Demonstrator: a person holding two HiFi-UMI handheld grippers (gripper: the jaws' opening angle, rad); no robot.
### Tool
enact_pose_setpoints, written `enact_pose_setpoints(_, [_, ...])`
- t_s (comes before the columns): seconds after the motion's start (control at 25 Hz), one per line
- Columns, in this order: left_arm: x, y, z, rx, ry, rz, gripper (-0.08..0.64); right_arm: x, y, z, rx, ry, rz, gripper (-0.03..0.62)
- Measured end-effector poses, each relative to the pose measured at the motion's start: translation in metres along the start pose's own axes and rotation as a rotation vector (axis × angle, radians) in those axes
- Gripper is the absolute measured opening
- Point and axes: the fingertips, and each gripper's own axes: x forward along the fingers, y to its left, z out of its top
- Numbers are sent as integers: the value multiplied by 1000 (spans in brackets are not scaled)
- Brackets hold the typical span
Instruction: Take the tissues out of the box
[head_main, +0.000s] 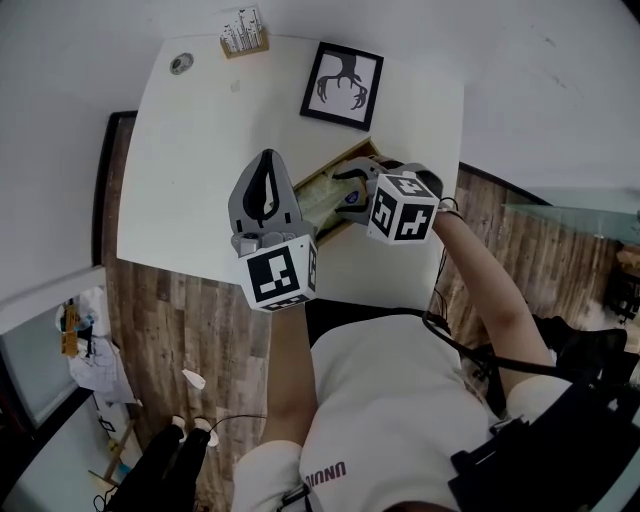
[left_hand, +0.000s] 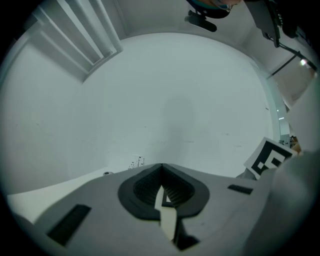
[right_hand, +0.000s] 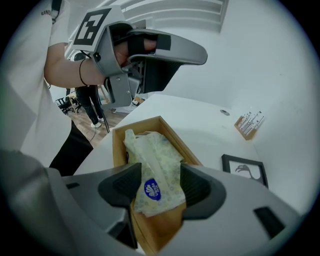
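Two grippers: hand-held above the white bench (head_main: 200, 150) that carries the open light-wood box (right_hand: 118, 150).
Right gripper (right_hand: 160, 184): jaws clenched on the near end of the soft pale-green patterned tissue pack with a round blue logo (right_hand: 152, 160).
Tissue pack: mostly inside the box, with its far end toward 12 o'clock in the right gripper view.
Left gripper (left_hand: 162, 186): jaws pressed together, raised at 9 o'clock of the box in the head view, facing bare wall.
Risk: the slick wrapper may slip from the pads, and the unheld box may lift or skid with the pack.
Unclear: a pale sliver between the left jaws cannot be identified. The box floor and the pack's underside are hidden.
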Motion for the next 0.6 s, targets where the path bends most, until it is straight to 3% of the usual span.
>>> enact_pose_setpoints(0.6, [-2, 3, -3, -6, 4, 7, 12, 12, 6, -6, -8, 28, 54, 152])
